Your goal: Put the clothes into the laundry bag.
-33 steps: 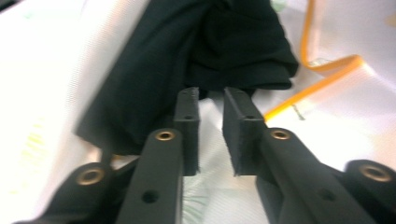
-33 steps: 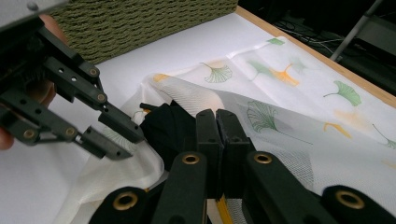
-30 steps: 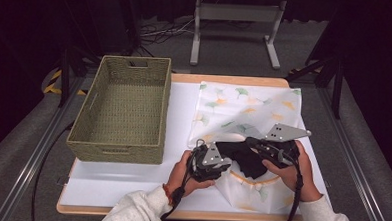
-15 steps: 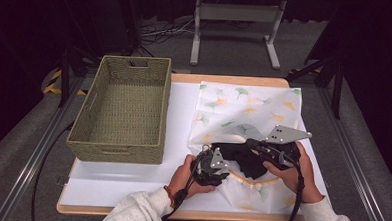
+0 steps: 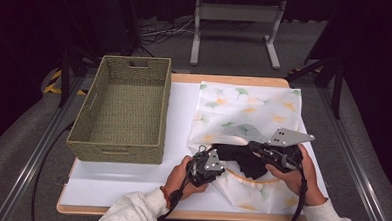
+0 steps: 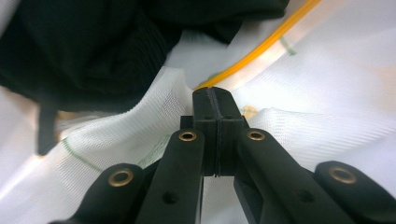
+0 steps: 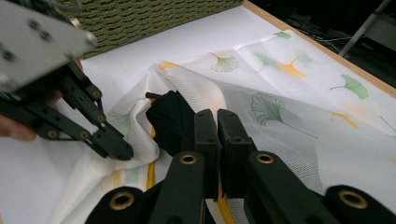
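Since a second ago, the left gripper has slid a little toward the person and to the right along the near edge of the mesh bag, while the right gripper has barely shifted. Both sit at the bag's mouth, where a yellow rim runs around the opening.

A black cloth lies partly inside the bag, bunched at the mouth between the two grippers. The left gripper view shows it dark above the white mesh, with the yellow rim curving past the jaw tips. There the left jaws are pressed together with a fold of the mesh pinched between them. In the right gripper view the right gripper has its jaws nearly together over the bag's edge, next to the black cloth; mesh and yellow rim run under them, but I cannot tell whether they grip it. The left gripper shows in that view too, its tips on the mesh.

The basket stands at the left of the table, well apart from the bag, with nothing in it. The bag, printed with green and orange leaves, lies flat on the right half.
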`<state>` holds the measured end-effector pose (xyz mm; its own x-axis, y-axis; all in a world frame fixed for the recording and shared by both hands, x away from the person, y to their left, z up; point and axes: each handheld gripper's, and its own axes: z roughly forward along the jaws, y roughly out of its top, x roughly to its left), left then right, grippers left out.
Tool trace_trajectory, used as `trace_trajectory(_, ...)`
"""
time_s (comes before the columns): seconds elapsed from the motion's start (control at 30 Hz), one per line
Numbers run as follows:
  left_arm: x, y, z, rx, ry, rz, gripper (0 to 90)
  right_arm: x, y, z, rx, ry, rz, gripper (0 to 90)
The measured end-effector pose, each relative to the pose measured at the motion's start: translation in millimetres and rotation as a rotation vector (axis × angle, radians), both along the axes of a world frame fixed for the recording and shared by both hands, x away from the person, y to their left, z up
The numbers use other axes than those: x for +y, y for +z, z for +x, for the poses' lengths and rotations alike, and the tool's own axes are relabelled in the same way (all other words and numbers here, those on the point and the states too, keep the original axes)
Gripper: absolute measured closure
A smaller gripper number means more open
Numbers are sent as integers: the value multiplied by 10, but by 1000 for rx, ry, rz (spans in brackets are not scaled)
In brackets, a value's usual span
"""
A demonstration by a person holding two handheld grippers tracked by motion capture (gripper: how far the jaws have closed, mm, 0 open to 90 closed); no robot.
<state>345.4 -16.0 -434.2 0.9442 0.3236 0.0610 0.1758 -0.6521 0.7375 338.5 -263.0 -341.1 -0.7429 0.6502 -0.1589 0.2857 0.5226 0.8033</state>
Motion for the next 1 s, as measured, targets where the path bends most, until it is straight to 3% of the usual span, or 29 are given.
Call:
trace_trajectory(0.47,403,88,-296,-41,-10,-23,899,20,-85,-117,35,59,-51,874)
trace_trajectory(0.67,511,74,-381,-47,-9,-22,899,-46,-66,-147,-2,13,-46,763)
trace_trajectory(0.7,534,76,-392,-43,-6,-27,899,-56,-70,-149,-9,-3,-48,705)
trace_trajectory(0.73,558,83,-400,-46,-10,-35,899,-77,-96,-147,-11,-33,-58,669)
trace_trajectory(0.83,583,89,-407,-49,-5,-38,899,-88,-145,-145,-3,-45,-77,626)
trace_trajectory(0.93,610,94,-414,-46,-4,-39,898,-91,-226,-136,-9,-77,-135,567)
trace_trajectory(1.0,617,89,-408,-42,-4,-39,898,-86,-274,-124,13,-79,-147,496)
